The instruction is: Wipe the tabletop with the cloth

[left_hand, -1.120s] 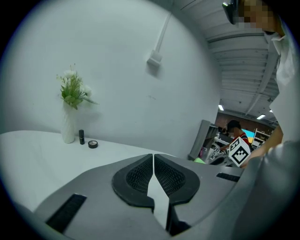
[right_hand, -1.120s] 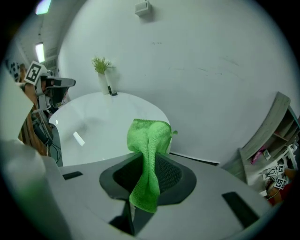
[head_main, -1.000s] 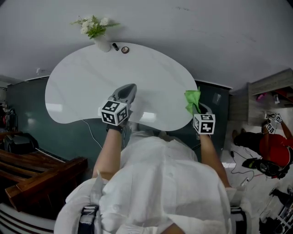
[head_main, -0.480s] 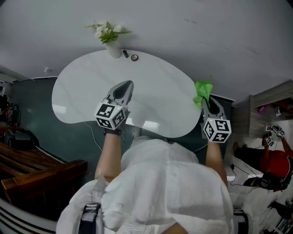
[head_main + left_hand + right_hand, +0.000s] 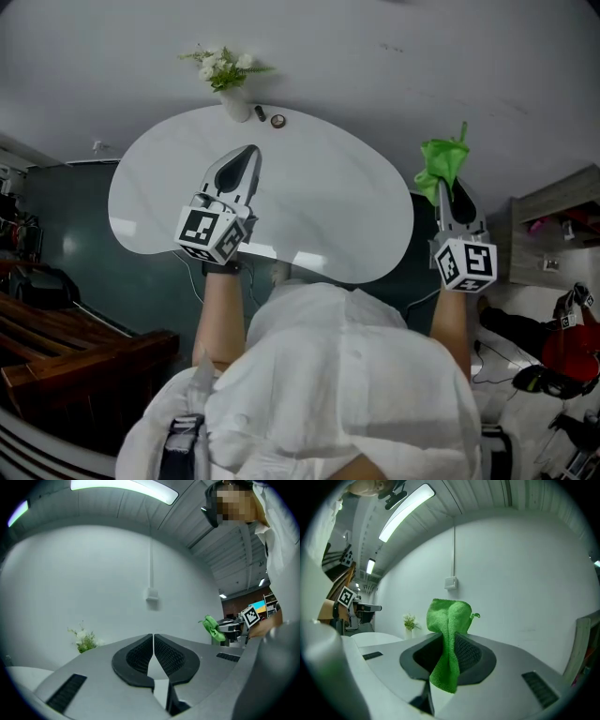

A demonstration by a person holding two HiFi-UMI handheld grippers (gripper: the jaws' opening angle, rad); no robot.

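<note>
The white kidney-shaped tabletop lies ahead of me against the wall. My right gripper is raised off the table's right end, shut on a green cloth that bunches above its tips. In the right gripper view the green cloth hangs pinched between the dark pads. My left gripper is held up over the table's left half, jaws closed together with nothing between them; in its own view the left gripper points at the wall.
A white vase of flowers and two small dark objects stand at the table's far edge by the wall. A wooden bench is at the lower left. A person in red sits on the floor at the right.
Both grippers have risen and tilted up. The right one carried the cloth off the table's right edge, outward to the right. The left shifted slightly left.
</note>
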